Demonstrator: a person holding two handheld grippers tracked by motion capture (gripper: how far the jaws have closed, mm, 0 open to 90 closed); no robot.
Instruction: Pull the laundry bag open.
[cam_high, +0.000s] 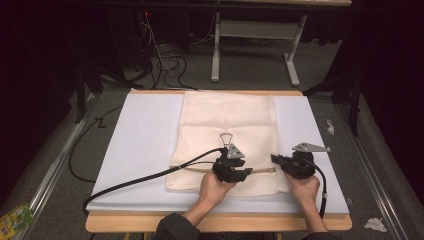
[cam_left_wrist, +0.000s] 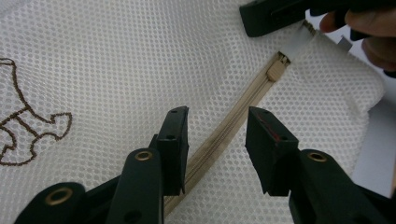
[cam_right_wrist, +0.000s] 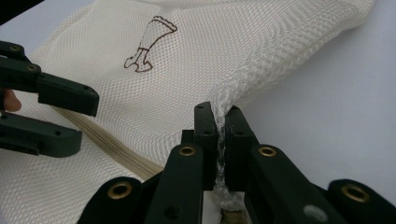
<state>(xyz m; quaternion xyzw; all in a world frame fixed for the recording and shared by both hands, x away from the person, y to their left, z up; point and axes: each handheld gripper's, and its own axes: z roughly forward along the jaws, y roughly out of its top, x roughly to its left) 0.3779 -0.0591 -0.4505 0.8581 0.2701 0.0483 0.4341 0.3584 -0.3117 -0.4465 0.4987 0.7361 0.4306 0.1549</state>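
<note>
The laundry bag (cam_left_wrist: 116, 56) is cream open-weave mesh cloth with a tan zipper (cam_left_wrist: 233, 126) sewn in. It lies on a smooth matt white sheet (cam_high: 145, 130) over a wooden tabletop (cam_high: 220, 222); both grippers' fingers (cam_left_wrist: 175, 140) look like matt black plastic with brass-coloured rivets.

Black two-jaw left gripper (cam_high: 239, 173) and right gripper (cam_high: 278, 160), brass rivets, grey three-cornered top plates, trailing black cables, dark sleeve (cam_high: 172, 227).

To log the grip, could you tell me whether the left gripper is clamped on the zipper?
No, the left gripper straddles the zipper with open jaws.
</note>
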